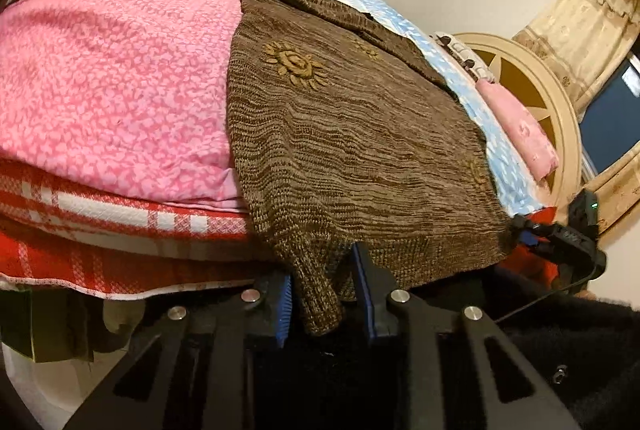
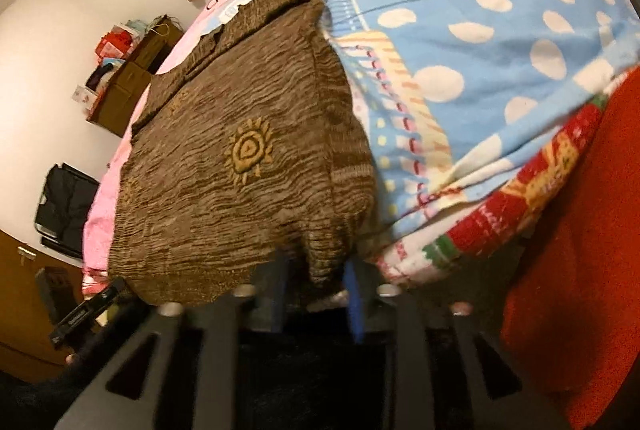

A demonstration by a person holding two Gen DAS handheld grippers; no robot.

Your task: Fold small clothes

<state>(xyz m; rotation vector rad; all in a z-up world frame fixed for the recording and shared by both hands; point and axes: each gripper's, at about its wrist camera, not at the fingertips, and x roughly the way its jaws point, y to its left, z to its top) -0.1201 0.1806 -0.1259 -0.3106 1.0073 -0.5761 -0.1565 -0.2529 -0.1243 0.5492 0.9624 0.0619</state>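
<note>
We are looking at a brown knitted sweater (image 1: 344,134) lying spread on a bed, its near hem hanging over the near edge. It is lying across a pink patterned quilt (image 1: 108,82) on its left and a blue polka-dot blanket (image 2: 492,42) on its right. A tan sun-shaped motif (image 2: 249,152) is showing on the knit.

With our left gripper (image 1: 325,304) we are reaching the near left corner of the sweater. A folded lobe of knit is hanging down between the blue-padded fingers (image 1: 283,310), but a gap is showing on each side, so we are not pinching it; the jaws are standing partly apart.

With our right gripper (image 2: 316,294) we are at the near right corner, where a bunch of knit is sitting between the jaws. The view is blurred here, and we cannot tell whether the pads are pressing on it.

A red-and-white checked sheet (image 1: 100,206) is lying under the quilt. Far right, a folded pink cloth (image 1: 520,130) is resting against a cream round headboard (image 1: 560,118).
</note>
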